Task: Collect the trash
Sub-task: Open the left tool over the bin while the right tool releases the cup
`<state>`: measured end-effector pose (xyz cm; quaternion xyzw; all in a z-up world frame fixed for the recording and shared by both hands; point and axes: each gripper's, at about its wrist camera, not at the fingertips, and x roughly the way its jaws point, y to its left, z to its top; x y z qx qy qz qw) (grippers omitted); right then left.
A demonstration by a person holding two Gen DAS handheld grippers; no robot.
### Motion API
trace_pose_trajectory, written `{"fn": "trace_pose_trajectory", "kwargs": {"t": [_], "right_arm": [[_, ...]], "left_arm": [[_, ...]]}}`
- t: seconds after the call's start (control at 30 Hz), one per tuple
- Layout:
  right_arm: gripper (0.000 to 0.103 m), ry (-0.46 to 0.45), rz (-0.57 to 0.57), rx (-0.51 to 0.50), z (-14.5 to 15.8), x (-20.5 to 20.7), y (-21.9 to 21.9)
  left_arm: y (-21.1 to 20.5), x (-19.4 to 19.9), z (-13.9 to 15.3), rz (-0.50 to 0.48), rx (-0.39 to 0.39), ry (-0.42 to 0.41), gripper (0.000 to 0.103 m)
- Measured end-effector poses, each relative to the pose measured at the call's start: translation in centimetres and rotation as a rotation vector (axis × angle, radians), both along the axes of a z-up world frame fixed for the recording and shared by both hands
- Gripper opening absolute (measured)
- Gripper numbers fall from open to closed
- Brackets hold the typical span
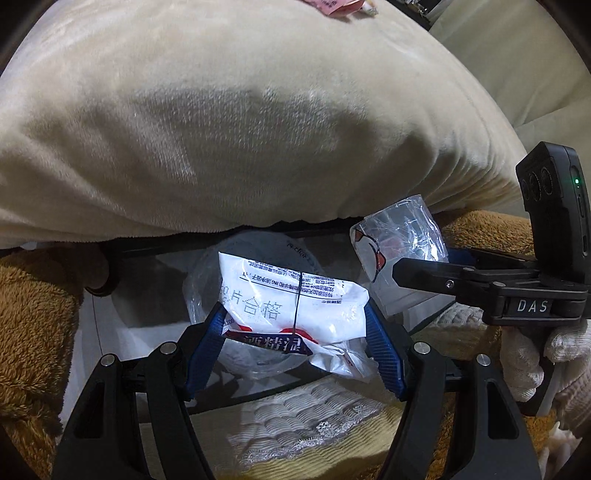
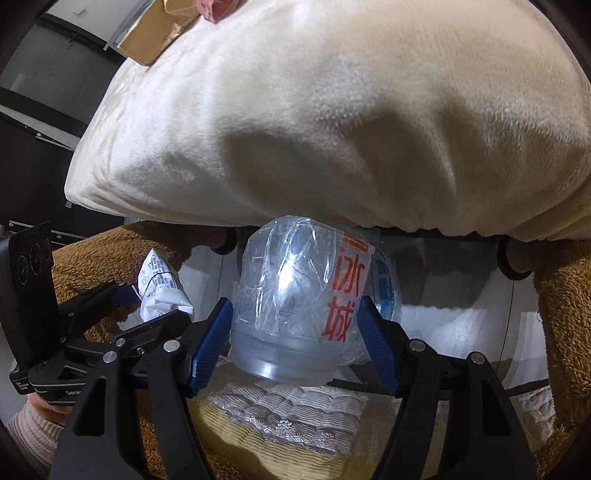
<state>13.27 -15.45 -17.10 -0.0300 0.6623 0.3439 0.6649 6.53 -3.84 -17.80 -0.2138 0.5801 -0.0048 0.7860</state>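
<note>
I have the left claw (image 1: 295, 328) clamped on a white packet (image 1: 291, 314), the right claw (image 2: 295, 332) clamped on a clear cup (image 2: 295, 295); each item sits between its own pads. Below both is a clear bag (image 1: 236, 295) with wrappers in it, which I judge is the drop point. I would hold both over its mouth, then let go one at a time. Ahead of the claws a cream cushion (image 1: 240, 129) overhangs the bag; brown fleece (image 1: 33, 317) crowds either side; more litter (image 2: 162, 33) lies on the cushion's far edge
</note>
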Motion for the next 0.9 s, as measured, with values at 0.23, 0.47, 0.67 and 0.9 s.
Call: {"fn": "trace_pose_trajectory", "kwargs": {"t": [0.23,0.47,0.67,0.9], "right_arm": [[0.069,0.080,-0.014,-0.068,-2.4,0.6,0.4],[0.069,0.107,-0.009,-0.111,-3.6,0.6,1.1],[0.076,0.137,-0.025,-0.096,-4.3,0.9,0.2],[0.081,0.117,-0.049,-0.069,-3.7,1.0,0.3]], "left_arm": [[-0.2,0.8,-2.5,-0.018,-0.005,0.116,0.070],[-0.3,1.0,-3.7,-0.043,-0.009,0.182,0.070],[-1.1,0.9,-4.1,-0.082,-0.006,0.200,0.072],[-0.8,0.9,-3.9,-0.054,0.021,0.177,0.085]]}}
